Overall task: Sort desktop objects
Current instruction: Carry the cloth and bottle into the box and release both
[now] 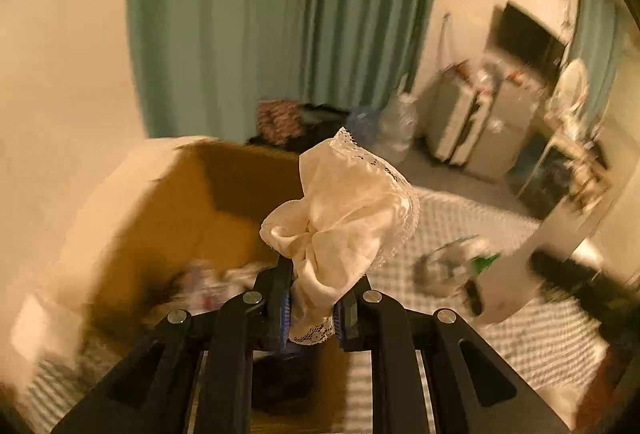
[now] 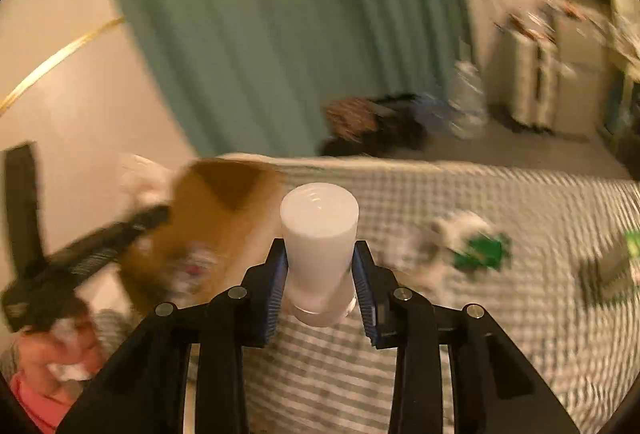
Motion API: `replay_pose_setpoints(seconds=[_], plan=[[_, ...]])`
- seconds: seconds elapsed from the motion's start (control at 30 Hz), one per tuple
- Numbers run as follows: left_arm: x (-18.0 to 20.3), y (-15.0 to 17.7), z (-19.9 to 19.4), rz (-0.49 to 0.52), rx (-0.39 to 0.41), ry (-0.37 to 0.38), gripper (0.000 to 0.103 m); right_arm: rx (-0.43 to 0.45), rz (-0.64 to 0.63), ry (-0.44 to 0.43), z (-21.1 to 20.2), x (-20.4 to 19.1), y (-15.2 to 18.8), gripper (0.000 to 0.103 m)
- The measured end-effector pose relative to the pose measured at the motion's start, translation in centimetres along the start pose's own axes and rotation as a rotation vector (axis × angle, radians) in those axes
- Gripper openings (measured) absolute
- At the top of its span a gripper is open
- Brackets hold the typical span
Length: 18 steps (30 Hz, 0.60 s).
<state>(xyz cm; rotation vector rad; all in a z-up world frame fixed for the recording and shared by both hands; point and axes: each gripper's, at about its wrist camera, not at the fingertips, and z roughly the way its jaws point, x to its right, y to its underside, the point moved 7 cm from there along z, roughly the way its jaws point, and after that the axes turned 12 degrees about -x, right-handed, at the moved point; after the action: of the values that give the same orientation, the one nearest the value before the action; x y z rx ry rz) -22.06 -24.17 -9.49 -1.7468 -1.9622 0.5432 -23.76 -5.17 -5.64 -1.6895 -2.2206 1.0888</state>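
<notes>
Two grips, left gripper [image 1: 312, 298] clamped on lace cloth [image 1: 344, 210], right gripper [image 2: 320, 276] clamped on white bottle [image 2: 319, 242]

black fingers [image 2: 276, 294], blue pads [image 2: 366, 294], pink sleeve [image 2: 28, 398]

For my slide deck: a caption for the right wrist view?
Right gripper clamps a white bottle above the checked cloth, cardboard box at left.

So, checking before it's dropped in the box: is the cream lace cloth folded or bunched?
Bunched: the cream lace cloth hangs crumpled from the left tool.
</notes>
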Motion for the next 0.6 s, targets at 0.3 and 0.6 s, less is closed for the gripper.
replay_pose_setpoints(seconds=[0.3, 0.6], plan=[[-7.0, 1.9, 2.0, -0.028, -0.083, -0.140, 0.099, -0.058, -0.145, -0.080, 5.3, -11.2, -3.2, 0.032], [-7.9, 3.3, 2.1, -0.079, -0.088, -0.143, 0.099, -0.117, -0.103, -0.023, 10.2, -11.6, -5.0, 0.062]])
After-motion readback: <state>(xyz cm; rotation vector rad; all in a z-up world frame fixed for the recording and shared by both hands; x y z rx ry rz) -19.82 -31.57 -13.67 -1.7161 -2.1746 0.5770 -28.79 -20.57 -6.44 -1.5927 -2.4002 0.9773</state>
